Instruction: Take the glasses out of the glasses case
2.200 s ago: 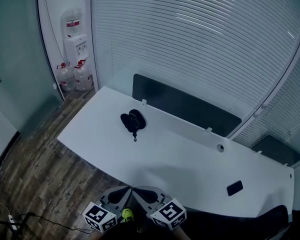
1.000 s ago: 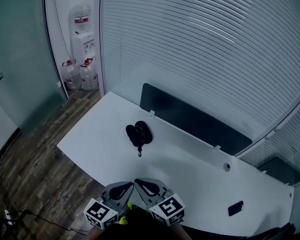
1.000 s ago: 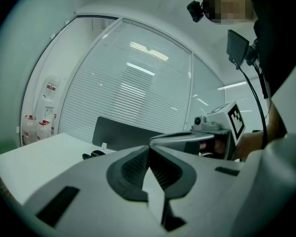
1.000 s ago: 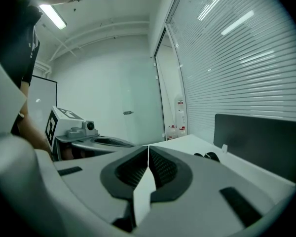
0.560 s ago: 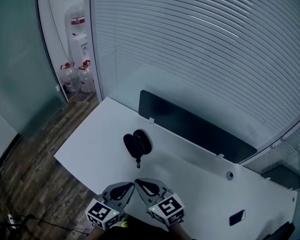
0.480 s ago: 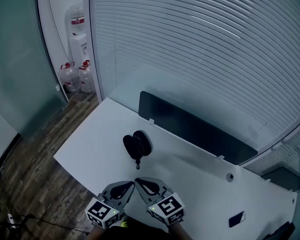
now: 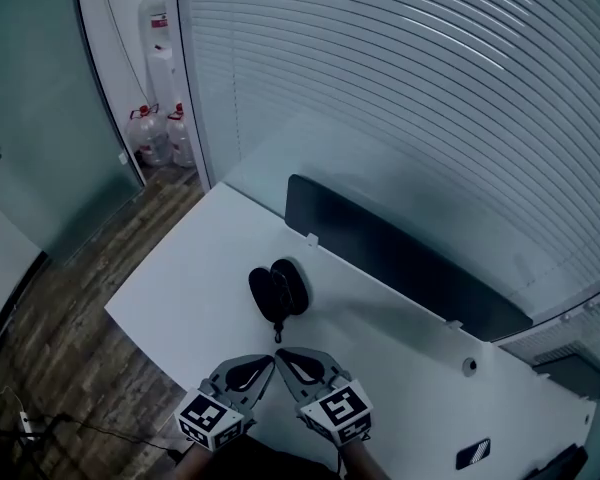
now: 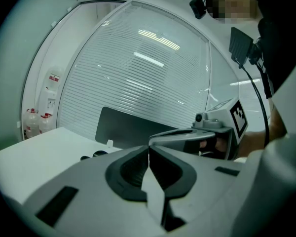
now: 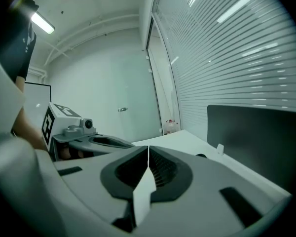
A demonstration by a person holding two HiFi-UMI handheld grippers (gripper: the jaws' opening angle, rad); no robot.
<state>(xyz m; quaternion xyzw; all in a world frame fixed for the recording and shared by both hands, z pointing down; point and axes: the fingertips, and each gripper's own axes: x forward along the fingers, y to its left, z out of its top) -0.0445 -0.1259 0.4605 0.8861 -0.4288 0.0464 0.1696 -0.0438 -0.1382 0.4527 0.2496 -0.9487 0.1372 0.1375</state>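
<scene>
The black glasses case lies closed on the white table, its cord hanging toward me. Both grippers hover side by side just short of it over the table's near edge. My left gripper is shut with nothing in it, and so is my right gripper. In the left gripper view the jaws meet, with the case a small dark shape beyond them. The right gripper view shows its jaws pressed together and the case just peeking over them at right.
A black partition panel stands along the table's far edge before the blinds. A dark phone lies at the right, near a cable grommet. Water bottles stand on the wooden floor at the far left.
Both grippers have come forward toward the case, which now lies nearer their tips. Their jaws stayed shut.
</scene>
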